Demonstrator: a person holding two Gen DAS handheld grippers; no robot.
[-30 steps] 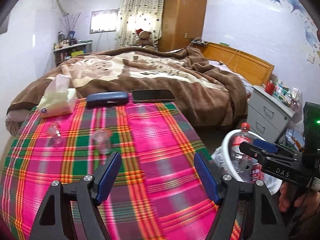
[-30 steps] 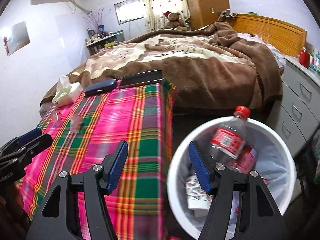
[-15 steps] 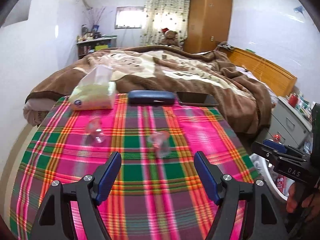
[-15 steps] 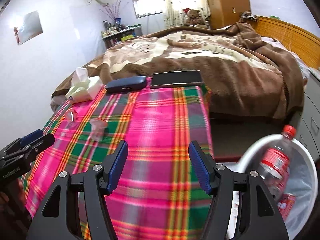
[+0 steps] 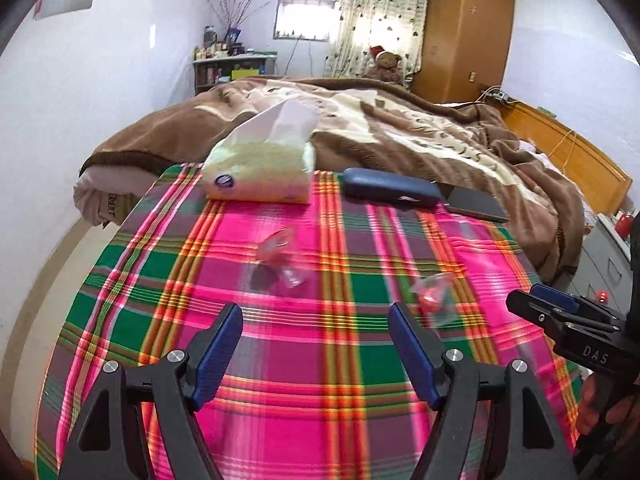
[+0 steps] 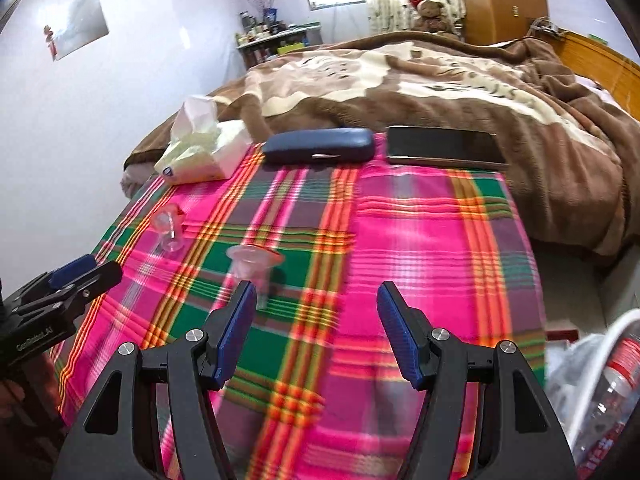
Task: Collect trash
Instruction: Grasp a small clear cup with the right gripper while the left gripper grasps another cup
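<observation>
Two clear plastic cups lie on the plaid cloth (image 6: 420, 240): one (image 6: 250, 264) just ahead of the right tongs' left finger, another (image 6: 168, 228) further left. Beyond them sit one tissue pack (image 6: 200, 152), one blue case (image 6: 320, 146) and one phone (image 6: 444, 147). One bottle (image 6: 612, 380) lies in the one white bin (image 6: 584, 400), right of the tongs.

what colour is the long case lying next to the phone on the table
Dark navy blue; the case shows best in the right wrist view.

White-walled bedroom (image 5: 132, 80), blanketed bed (image 5: 400, 128), wooden wardrobe (image 5: 464, 32), curtained window (image 5: 304, 23).
</observation>
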